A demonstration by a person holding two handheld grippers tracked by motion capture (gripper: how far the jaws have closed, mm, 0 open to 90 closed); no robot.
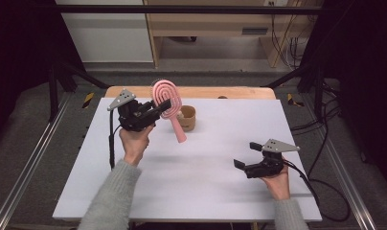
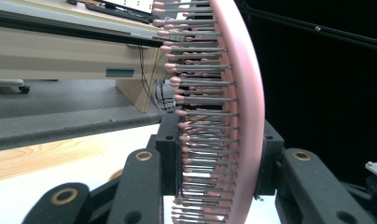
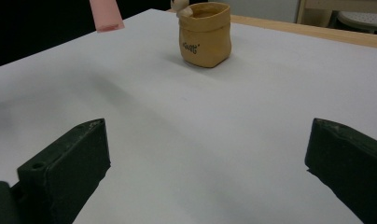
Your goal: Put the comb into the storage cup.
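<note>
1. The left gripper (image 1: 164, 106) pinches the head of the pink hairbrush (image 1: 166, 102), held above the table (image 1: 206, 191) just left of the tan cup (image 1: 187, 118).
2. The brush handle slants down beside that cup.
3. The right gripper (image 1: 246, 154) sits well right of the cup, near the table, jaws spread wide with nothing between them.

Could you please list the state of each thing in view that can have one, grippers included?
Pink hairbrush: lifted off the table, clamped at its head, handle hanging down.
Left gripper: shut on the hairbrush head, bristles between the jaws.
Right gripper: open, nothing between its jaws, low over the table.
Tan pouch: upright on the white table, mouth open, something pale inside.
</note>
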